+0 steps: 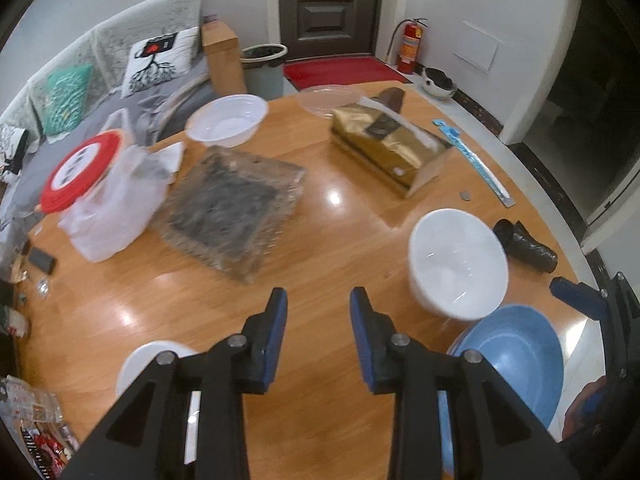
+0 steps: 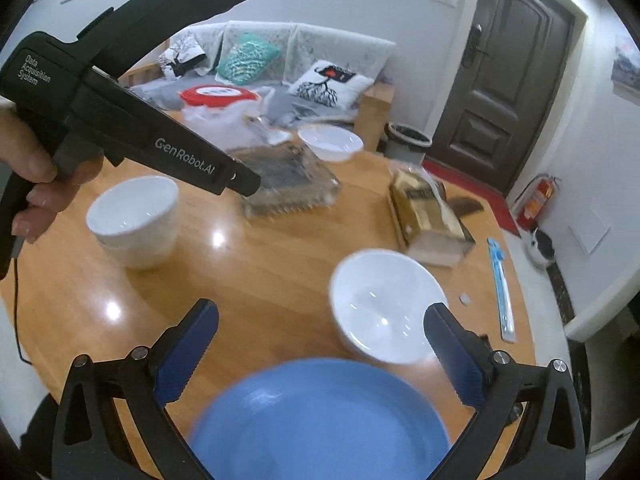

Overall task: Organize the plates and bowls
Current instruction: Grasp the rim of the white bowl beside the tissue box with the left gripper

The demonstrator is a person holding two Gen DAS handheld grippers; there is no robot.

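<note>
My left gripper point(image 1: 319, 312) hangs over bare wood with a narrow gap between its blue pads and nothing in it. To its right sit a white bowl point(image 1: 458, 264) and a blue plate point(image 1: 516, 356); another white bowl point(image 1: 148, 360) is half hidden under its left finger. My right gripper point(image 2: 322, 332) stands wide open above the blue plate point(image 2: 320, 412), its right finger overlapping the near white bowl point(image 2: 384, 304). A white stacked bowl point(image 2: 134, 220) stands at the left and a further white bowl point(image 2: 330, 142) at the table's back. A hand point(image 2: 32, 168) holds the left gripper's body.
On the round wooden table point(image 1: 320, 240) lie a gold box point(image 1: 392, 148), a clear-wrapped square tray point(image 1: 232, 208), a red-lidded tub in a plastic bag point(image 1: 84, 168), a clear plastic dish point(image 1: 328, 98), a blue packet point(image 1: 472, 160) and a black object point(image 1: 528, 248). A sofa point(image 1: 100, 92) lies behind.
</note>
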